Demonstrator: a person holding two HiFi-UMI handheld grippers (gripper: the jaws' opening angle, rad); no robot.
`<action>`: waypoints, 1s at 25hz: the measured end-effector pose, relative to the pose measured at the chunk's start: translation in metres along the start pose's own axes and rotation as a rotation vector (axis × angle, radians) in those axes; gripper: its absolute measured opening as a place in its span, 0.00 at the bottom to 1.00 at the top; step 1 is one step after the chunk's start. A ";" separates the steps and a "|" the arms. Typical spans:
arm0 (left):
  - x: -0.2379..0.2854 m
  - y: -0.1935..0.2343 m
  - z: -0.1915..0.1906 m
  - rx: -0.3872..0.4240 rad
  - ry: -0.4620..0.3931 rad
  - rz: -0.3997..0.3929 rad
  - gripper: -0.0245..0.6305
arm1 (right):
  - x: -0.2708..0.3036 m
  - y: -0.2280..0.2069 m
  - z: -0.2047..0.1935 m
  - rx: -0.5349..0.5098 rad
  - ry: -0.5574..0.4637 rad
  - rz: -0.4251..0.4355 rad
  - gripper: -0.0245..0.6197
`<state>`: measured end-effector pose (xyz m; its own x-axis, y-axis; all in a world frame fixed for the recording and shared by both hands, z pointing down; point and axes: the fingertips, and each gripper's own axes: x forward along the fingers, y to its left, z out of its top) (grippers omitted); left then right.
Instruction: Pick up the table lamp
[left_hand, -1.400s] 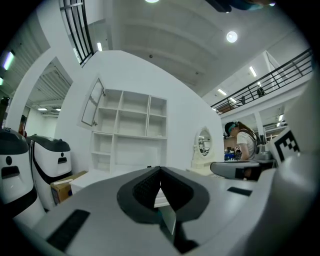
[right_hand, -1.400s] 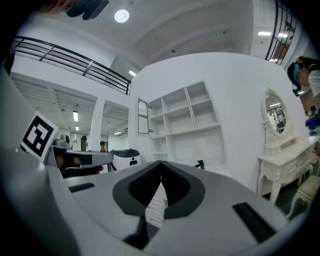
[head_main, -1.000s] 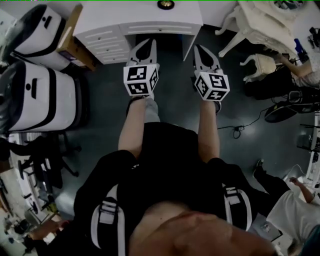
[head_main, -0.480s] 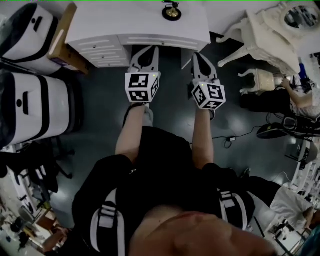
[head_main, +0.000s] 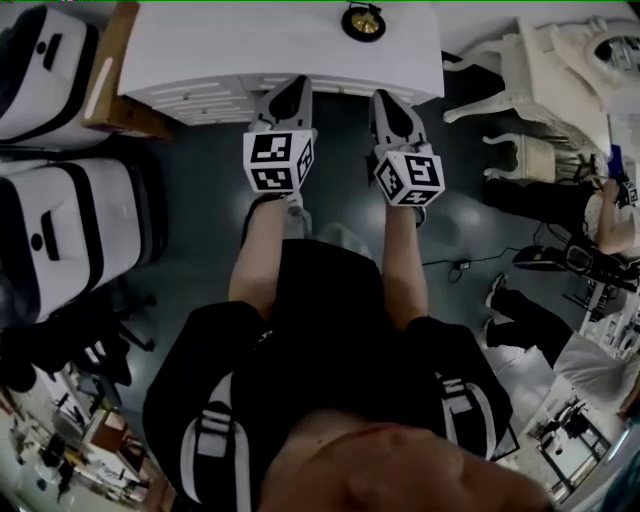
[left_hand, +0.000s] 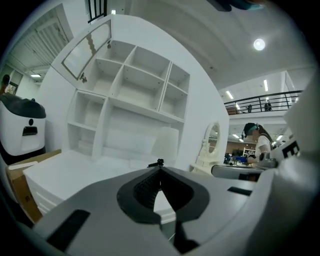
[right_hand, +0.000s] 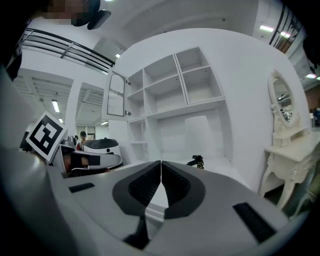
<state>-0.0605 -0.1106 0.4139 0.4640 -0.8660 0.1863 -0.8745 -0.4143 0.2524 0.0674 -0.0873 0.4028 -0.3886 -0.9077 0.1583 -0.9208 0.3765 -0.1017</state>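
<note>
at the far left of the head view, two rounded white-and-black machines (head_main: 70, 215) stand on the dark floor, with a cardboard box (head_main: 108, 75) against the side of a white desk (head_main: 250, 45). task item: table lamp (head_main: 363, 21), small, with a dark base and a brass centre, standing on the desk top near its far edge, right of centre and well apart from both tools. far right: ornate white dressing table (head_main: 570, 50). step in hand, as judged: the approach, with the pick-up not yet begun. to do it well, the nearer tool should part its jaws before arriving, come in low along the desk top, and close on the lamp's stem or base squarely so it does not tip. left gripper (head_main: 297, 85): jaws closed tip to tip, nothing between them, forearm stretched forward, nose near level at the desk's front edge. right gripper (head_main: 381, 98): jaws likewise closed and empty, parallel beside the left, more nearly in line with the lamp.
</note>
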 end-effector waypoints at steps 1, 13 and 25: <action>0.007 -0.001 0.000 -0.002 0.007 -0.012 0.05 | 0.003 -0.007 -0.001 0.003 0.005 -0.016 0.07; 0.065 -0.007 -0.017 0.003 0.092 -0.067 0.05 | 0.035 -0.053 -0.027 0.065 0.049 -0.061 0.07; 0.125 0.038 -0.023 0.017 0.167 0.020 0.05 | 0.134 -0.111 -0.063 0.152 0.099 -0.055 0.25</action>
<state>-0.0327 -0.2280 0.4686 0.4626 -0.8160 0.3466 -0.8852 -0.4038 0.2309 0.1154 -0.2387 0.4976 -0.3456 -0.9009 0.2626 -0.9283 0.2872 -0.2362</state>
